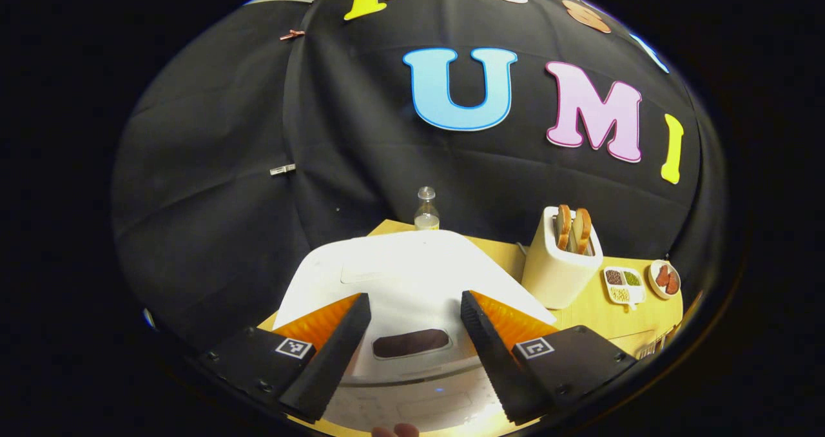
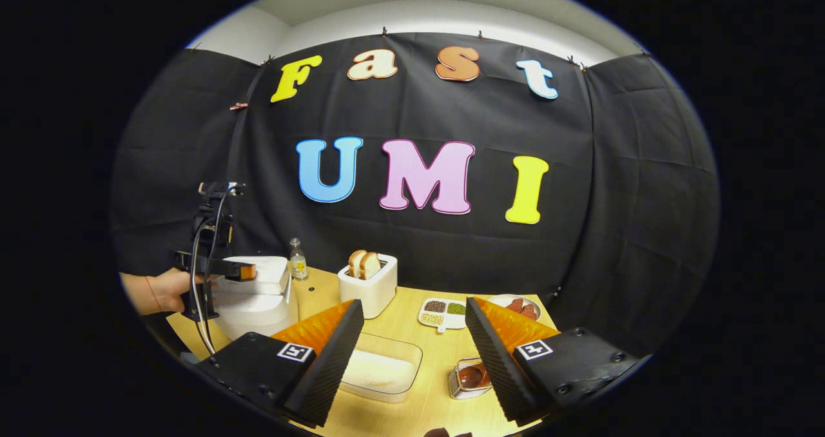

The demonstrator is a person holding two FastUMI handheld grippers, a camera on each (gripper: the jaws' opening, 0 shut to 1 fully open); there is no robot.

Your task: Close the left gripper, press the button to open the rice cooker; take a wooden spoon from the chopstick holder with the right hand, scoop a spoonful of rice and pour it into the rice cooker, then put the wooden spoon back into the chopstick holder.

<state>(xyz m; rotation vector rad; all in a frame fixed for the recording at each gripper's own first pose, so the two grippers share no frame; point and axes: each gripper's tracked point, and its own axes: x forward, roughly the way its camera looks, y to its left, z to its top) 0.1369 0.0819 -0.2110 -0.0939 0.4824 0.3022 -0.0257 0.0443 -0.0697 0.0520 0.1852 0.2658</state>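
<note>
- White rice cooker [image 1: 412, 276], lid down, sits directly under the left gripper [image 1: 416, 334]
- Left gripper's fingers spread apart; pressing unclenched may straddle the button [image 1: 410, 343]
- Right gripper [image 2: 412, 353] released above the rice tray [image 2: 380, 366]

No legible text or numbers on the rice cooker [image 1: 412, 282], bottle [image 1: 426, 210] or toaster [image 1: 559, 266]

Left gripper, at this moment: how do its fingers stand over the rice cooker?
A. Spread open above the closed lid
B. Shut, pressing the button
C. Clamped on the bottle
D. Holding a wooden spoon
A. In the left gripper view the left gripper has its fingers spread wide, empty, above the closed white rice cooker.
</note>
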